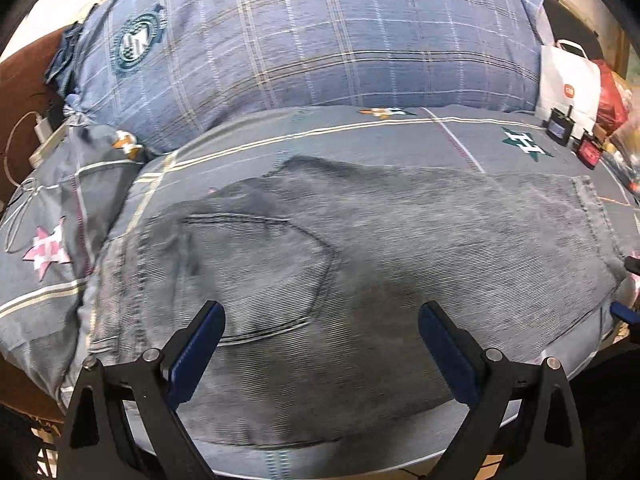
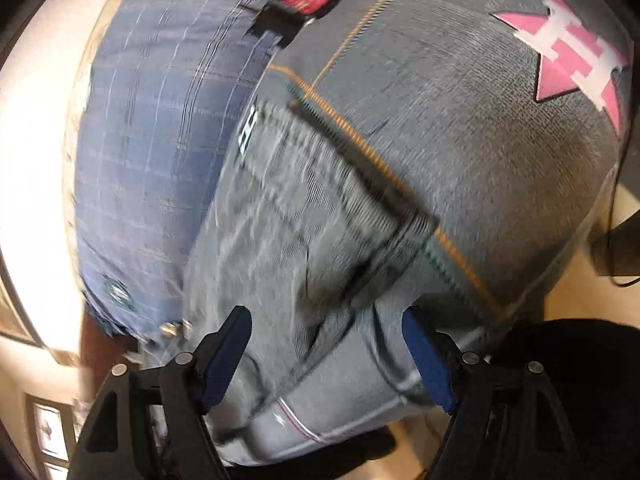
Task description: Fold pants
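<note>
Grey denim pants lie folded flat on the bed, back pocket up, waistband at the left. My left gripper is open and empty, hovering over the near edge of the pants. In the blurred right wrist view the pants lie below, hem end toward the grey sheet. My right gripper is open and empty just above the pants. The tip of the right gripper shows at the right edge of the left wrist view.
A grey patterned bedsheet covers the bed. A blue plaid pillow lies behind the pants. A white bag, a red bag and small boxes stand at the back right. A charger and cable lie at the left.
</note>
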### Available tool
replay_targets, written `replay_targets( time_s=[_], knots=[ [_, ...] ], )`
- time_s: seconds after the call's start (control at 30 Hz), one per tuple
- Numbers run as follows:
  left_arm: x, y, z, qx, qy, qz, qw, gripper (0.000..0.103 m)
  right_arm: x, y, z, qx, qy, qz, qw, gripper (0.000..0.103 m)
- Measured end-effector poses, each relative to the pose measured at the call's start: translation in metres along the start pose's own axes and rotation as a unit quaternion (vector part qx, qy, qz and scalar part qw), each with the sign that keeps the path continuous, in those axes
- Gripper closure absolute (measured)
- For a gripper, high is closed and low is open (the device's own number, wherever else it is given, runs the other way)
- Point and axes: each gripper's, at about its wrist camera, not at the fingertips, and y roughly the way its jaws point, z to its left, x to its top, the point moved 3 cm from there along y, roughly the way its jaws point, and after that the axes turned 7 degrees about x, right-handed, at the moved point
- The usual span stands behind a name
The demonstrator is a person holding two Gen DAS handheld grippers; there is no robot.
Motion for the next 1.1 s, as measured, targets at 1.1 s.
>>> replay_targets(
  time_s=[1.1],
  knots=[
    [0.031,0.028,-0.149,-0.04,0.096,0.0,0.9945,0.005,0.035,0.012,0.011,-0.081,-0.067,-0.02,0.994,0.063]
  ],
)
